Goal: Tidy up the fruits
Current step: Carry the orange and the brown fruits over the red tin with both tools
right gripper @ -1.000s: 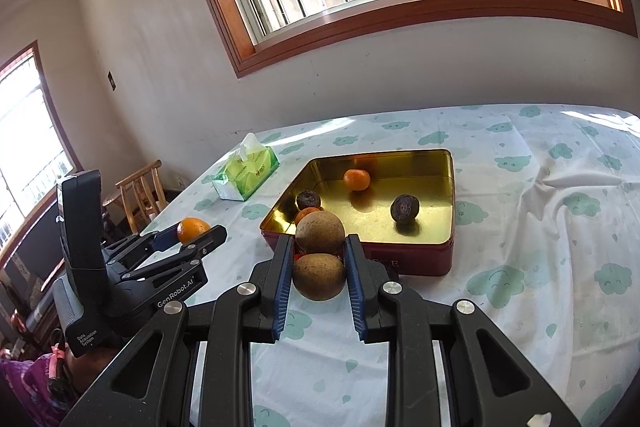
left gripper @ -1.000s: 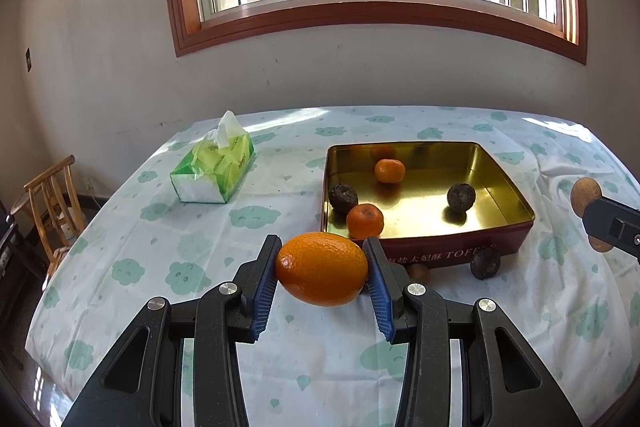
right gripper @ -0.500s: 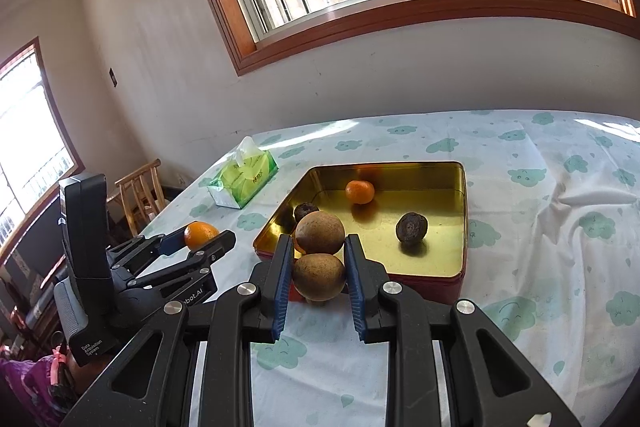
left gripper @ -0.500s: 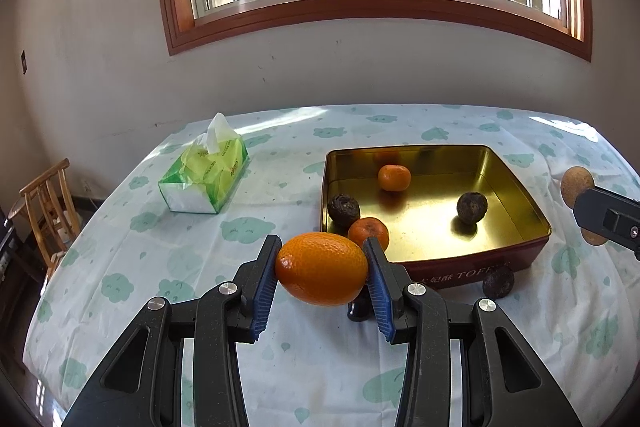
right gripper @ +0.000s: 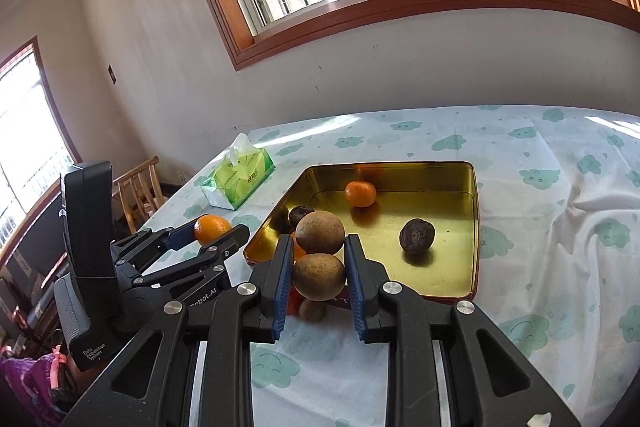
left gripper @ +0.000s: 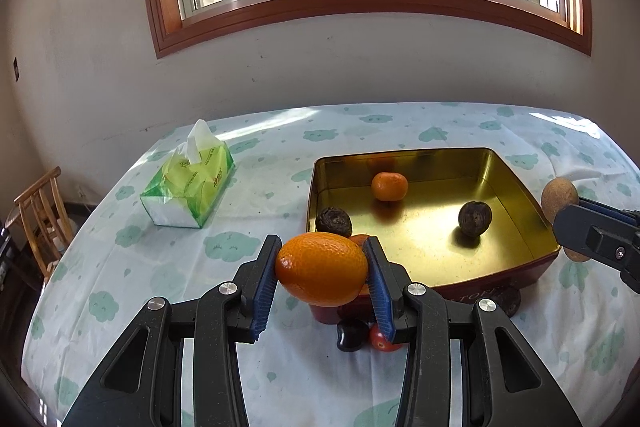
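The left hand-held gripper (left gripper: 322, 269) pinches one large orange (left gripper: 322, 269) between its blue pads, the fruit's long axis lying crosswise from finger to finger. The right hand-held gripper (right gripper: 318, 269) pinches two brown round fruits (right gripper: 319, 253) stacked one above the other, so the pair's long axis stands upright.

Ahead of both sits one gold tin (left gripper: 516, 183) on the tabletop (left gripper: 280, 367). In it are two small tangerines (left gripper: 389, 186), one of them largely hidden behind the held orange, and two dark wrinkled fruits (left gripper: 474, 219).

Just under the left fingers, on the cloth before the tin's near wall, lie one dark glossy fruit (left gripper: 351, 334) and one small red tomato (left gripper: 382, 338). One green tissue box (left gripper: 188, 185) stands ahead to the left.
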A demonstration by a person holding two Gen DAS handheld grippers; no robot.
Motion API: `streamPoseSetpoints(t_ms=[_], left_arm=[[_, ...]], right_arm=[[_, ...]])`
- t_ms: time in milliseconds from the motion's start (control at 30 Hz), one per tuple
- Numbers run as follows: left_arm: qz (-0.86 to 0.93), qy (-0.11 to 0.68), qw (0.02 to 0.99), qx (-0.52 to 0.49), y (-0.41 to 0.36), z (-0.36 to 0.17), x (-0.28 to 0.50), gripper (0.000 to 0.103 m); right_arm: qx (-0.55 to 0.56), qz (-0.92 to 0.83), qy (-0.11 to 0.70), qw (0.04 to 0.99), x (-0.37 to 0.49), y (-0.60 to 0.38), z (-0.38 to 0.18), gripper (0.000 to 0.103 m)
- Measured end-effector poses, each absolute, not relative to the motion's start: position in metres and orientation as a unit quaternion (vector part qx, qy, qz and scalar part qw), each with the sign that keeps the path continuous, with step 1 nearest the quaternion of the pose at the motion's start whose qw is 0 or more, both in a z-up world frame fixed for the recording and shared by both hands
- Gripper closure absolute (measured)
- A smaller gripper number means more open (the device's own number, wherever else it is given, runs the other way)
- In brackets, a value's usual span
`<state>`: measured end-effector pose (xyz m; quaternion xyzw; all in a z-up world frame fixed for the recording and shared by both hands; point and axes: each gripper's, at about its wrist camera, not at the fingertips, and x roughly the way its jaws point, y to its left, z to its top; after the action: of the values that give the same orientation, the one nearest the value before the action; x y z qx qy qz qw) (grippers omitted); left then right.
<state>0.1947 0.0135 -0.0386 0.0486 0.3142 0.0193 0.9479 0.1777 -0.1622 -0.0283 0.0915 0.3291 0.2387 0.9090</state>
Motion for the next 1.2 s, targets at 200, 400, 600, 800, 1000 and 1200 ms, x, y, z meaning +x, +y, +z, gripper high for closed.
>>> streamPoseSetpoints(t_ms=[200,400,600,800,1000,1200], left_arm=[[0.02,0.316,0.947,0.048,0.014,-0.039,0.207,0.06],[0.02,0.322,0.946,0.044,0.016,-0.043,0.218,0.06],[0.02,0.324,0.945,0.046,0.014,-0.045,0.225,0.06],[0.02,0.325,0.944,0.047,0.013,-0.047,0.234,0.06],[0.019,0.327,0.944,0.046,0.012,-0.05,0.243,0.06],[0.018,0.329,0.943,0.043,0.012,-0.052,0.249,0.06]], right_arm=[[0.093,0.239,0.332,0.908,0.186,-0.163,-0.033,0.079],[0.096,0.238,0.334,0.907,0.193,-0.163,-0.037,0.079],[0.098,0.239,0.334,0.906,0.2,-0.163,-0.04,0.079],[0.099,0.24,0.335,0.906,0.206,-0.162,-0.042,0.079],[0.101,0.241,0.336,0.905,0.213,-0.16,-0.044,0.079],[0.102,0.242,0.337,0.904,0.219,-0.158,-0.047,0.079]])
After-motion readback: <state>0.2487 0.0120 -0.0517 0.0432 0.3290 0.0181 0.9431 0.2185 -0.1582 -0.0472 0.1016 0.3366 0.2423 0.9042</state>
